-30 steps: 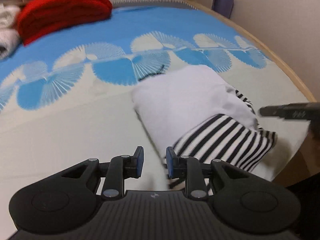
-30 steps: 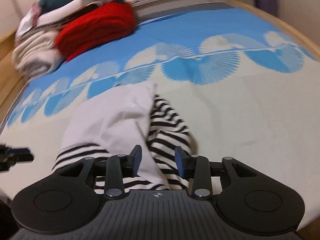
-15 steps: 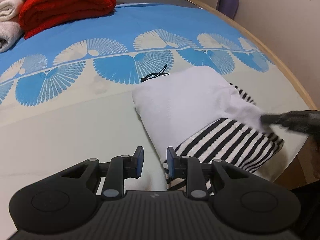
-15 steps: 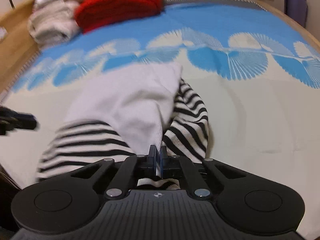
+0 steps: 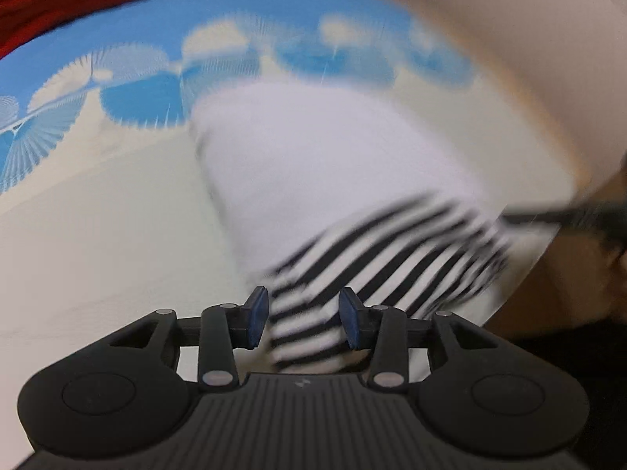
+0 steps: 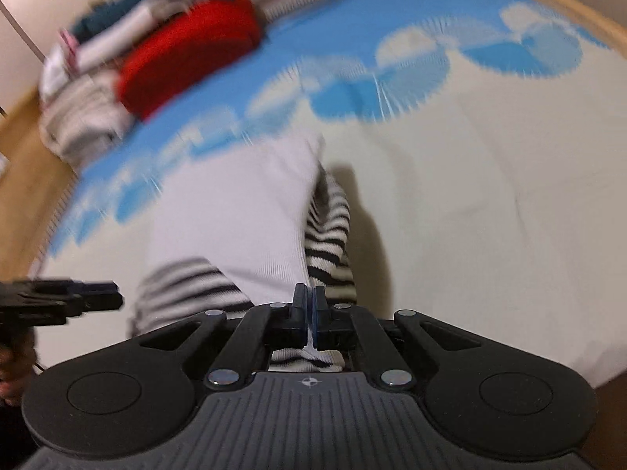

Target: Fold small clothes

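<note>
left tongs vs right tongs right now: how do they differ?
Left tongs: jaws apart, just been opening, striped hem of the striped garment between them but not pinched. Right tongs: jaws shut on the striped garment's near edge. The left tongs sit at its left corner, the right tongs at its right. Both point down at the same garment on the bedspread.

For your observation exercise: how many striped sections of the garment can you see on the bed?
2: one striped sleeve at the near left, another beside the white body's right edge. More may be folded underneath.
</note>
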